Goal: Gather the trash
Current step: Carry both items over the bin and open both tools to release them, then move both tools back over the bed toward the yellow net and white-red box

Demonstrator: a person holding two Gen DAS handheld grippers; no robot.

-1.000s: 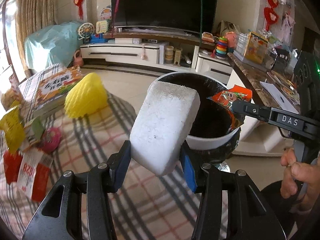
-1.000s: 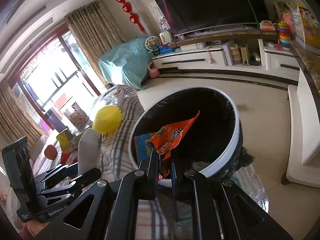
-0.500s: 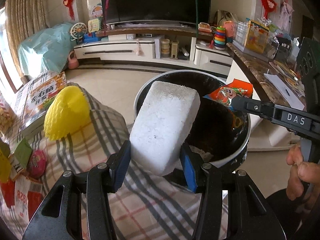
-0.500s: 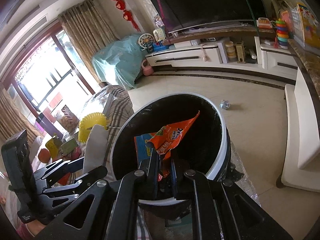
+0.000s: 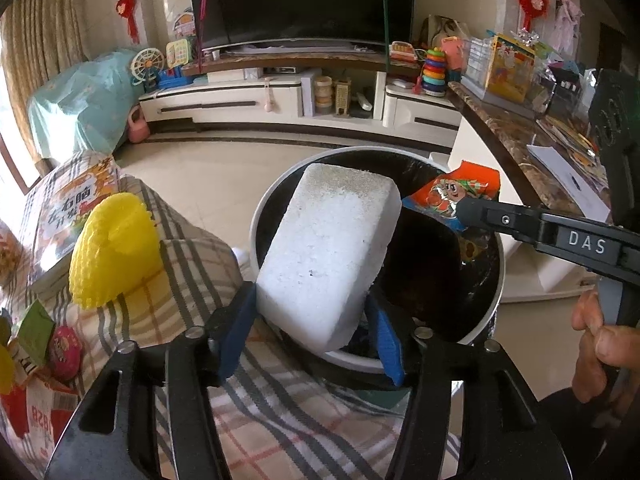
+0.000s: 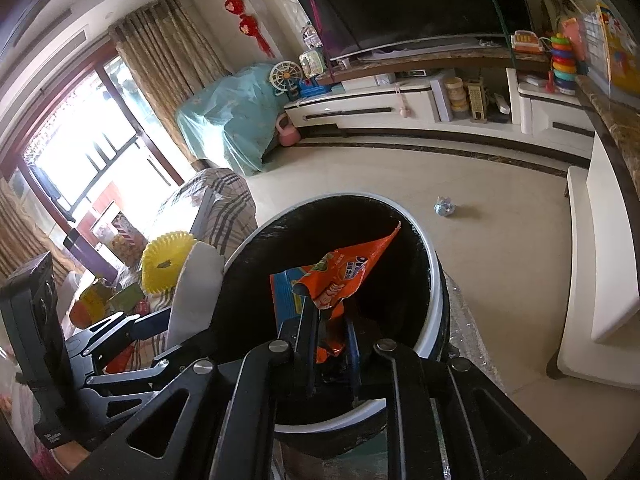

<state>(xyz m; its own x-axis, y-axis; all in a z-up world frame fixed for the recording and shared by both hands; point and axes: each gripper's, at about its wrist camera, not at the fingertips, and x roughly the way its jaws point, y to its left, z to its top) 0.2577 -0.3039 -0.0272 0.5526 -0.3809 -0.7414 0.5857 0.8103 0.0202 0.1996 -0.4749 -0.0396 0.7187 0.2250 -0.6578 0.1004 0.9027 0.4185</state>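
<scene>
The left claw (image 5: pixel 312 332) is carrying a white foam block (image 5: pixel 328 256) over the near rim of the bin (image 5: pixel 494 304). Its jaws have just been opening, and the blue pads (image 5: pixel 236 328) now seem to be standing clear of the block, though the contact on the left side is hard to judge. The block is likely light, stiff and crumbly, best taken across its narrow end as here. The right claw (image 6: pixel 330 322) is holding an orange wrapper (image 6: pixel 344 276) over the bin's mouth; its jaws have just been parting slightly, with the wrapper between them. The wrapper is probably thin, slick and floppy, so pinching a crumpled fold suits it.
</scene>
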